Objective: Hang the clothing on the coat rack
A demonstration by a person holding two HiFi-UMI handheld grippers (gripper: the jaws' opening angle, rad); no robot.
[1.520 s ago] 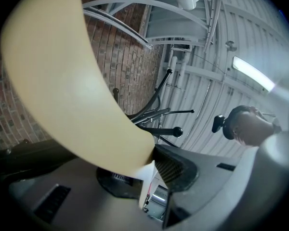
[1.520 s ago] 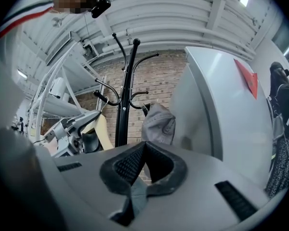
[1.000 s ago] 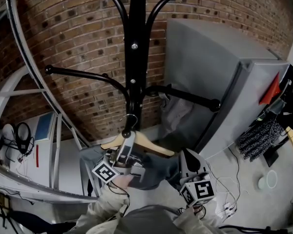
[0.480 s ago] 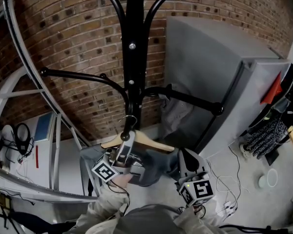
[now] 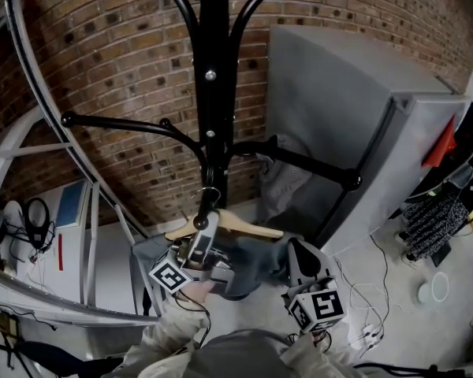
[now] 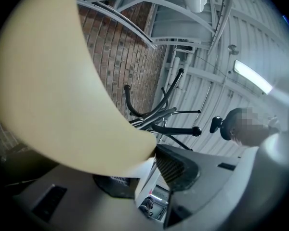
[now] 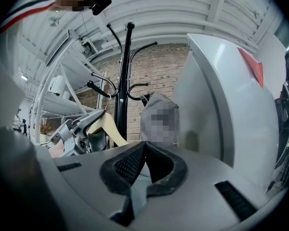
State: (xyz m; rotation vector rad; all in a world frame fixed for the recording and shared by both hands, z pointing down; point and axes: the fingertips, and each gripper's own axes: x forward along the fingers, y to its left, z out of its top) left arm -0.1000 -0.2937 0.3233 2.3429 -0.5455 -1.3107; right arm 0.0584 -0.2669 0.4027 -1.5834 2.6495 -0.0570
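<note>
Coat rack: a tall black coat rack (image 5: 210,93) with curved arms stands in front of a brick wall (image 5: 102,53).
Hanger: a wooden hanger (image 5: 248,227) is held up low against the rack's pole.
Hook: the metal hook (image 5: 209,198) on top of the hanger sits right at the pole, under the long side arms. I cannot tell if it is resting on an arm.
Clothing: the grey-blue clothing (image 5: 252,266) hangs from the hanger, between the two claws and just below the wood.
Left claw: the left claw (image 5: 202,231) is at the middle of the hanger, under the hook. It is opening. The wood is between its two sides, and one black pad (image 6: 176,170) sits right at the wood's edge.
Right claw: the right claw (image 5: 293,249) is at the right edge of the clothing. It is pinched closed, with a thin bit of the clothing between its black pads.
Other cloth: a light grey cloth (image 5: 280,176) hangs on the rack's right arm.
Cabinet: a big grey cabinet (image 5: 339,109) stands just to the right of the rack.
</note>
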